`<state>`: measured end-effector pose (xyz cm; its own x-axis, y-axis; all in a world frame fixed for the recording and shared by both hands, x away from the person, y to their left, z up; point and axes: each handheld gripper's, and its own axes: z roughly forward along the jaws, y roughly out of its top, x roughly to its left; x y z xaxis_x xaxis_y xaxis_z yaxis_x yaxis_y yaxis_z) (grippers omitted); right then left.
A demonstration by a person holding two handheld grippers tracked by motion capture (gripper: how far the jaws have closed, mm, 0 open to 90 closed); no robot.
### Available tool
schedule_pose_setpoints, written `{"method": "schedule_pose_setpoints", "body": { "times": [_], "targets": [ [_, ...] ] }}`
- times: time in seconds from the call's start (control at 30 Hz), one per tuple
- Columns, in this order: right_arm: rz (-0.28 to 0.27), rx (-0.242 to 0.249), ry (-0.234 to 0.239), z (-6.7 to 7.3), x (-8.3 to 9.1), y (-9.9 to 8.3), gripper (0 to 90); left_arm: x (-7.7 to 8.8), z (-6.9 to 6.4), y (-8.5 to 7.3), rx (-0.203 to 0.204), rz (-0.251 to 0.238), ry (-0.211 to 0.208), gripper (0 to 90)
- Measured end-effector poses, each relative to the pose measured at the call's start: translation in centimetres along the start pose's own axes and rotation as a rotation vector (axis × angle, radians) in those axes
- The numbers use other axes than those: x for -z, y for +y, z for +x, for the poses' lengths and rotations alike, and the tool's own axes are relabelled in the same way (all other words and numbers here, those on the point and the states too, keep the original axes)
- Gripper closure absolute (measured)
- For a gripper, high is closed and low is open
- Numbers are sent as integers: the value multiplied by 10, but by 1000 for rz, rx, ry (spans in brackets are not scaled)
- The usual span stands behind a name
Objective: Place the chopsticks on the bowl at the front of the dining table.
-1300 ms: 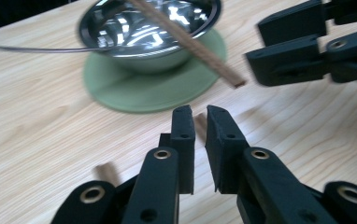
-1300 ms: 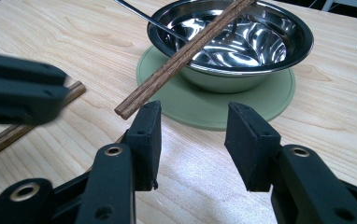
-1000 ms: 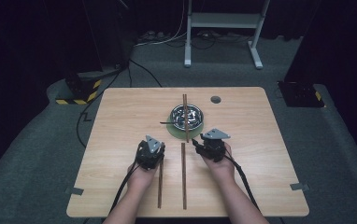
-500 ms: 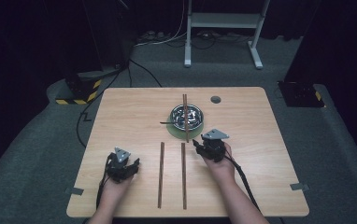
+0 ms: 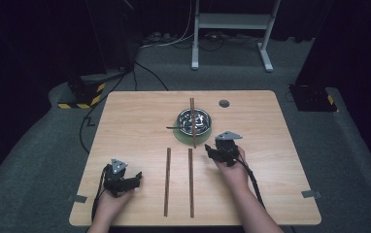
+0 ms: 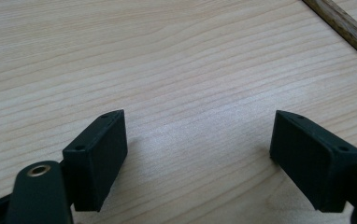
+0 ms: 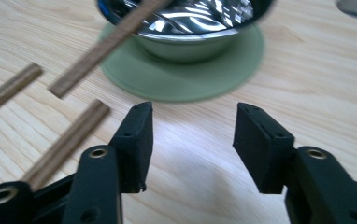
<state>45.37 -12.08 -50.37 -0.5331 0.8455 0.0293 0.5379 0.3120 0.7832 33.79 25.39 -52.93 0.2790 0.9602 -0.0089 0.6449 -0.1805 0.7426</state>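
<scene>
Two brown wooden sticks lie side by side on the table, the left stick [image 5: 167,182] and the right stick [image 5: 190,182]. A third stick [image 5: 192,121] rests across a steel bowl [image 5: 200,120] on a green coaster [image 5: 184,137]. My left gripper [image 5: 132,180] sits low at the front left, apart from the left stick [image 6: 345,27]. Its jaws have just been opening and stand open on bare wood [image 6: 197,135]. My right gripper [image 5: 212,151] is just in front of the bowl [image 7: 186,28]. Its jaws have also just been opening, with nothing between them [image 7: 193,140].
A thin dark handle [image 5: 172,127] sticks out of the bowl to the left. A round hole [image 5: 224,103] is in the table's far side. Cables trail from both grippers toward the front edge. Dark floor, a metal stand and cables lie beyond the table.
My left gripper has moved from the table's middle to the front left, its jaws spreading. The left stick now lies free on the table. The right hand has stayed put.
</scene>
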Motion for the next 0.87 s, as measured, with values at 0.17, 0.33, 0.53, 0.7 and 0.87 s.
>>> {"method": "schedule_pose_setpoints", "body": {
  "times": [0.17,0.33,0.53,0.7,0.87],
  "targets": [
    [68,5,-51,-15,21,-18,423,0,0,0,1,-1,1,186],
    [98,-50,-83,-39,54,-44,398,0,0,0,1,1,2,186],
    [122,-108,-130,-64,85,-82,376,0,0,0,0,1,0,183],
    [88,-78,-143,-69,95,-95,356,0,0,0,0,-1,0,183],
    [84,-68,-142,-68,94,-96,329,0,0,0,0,-1,0,183]
  ]
}}
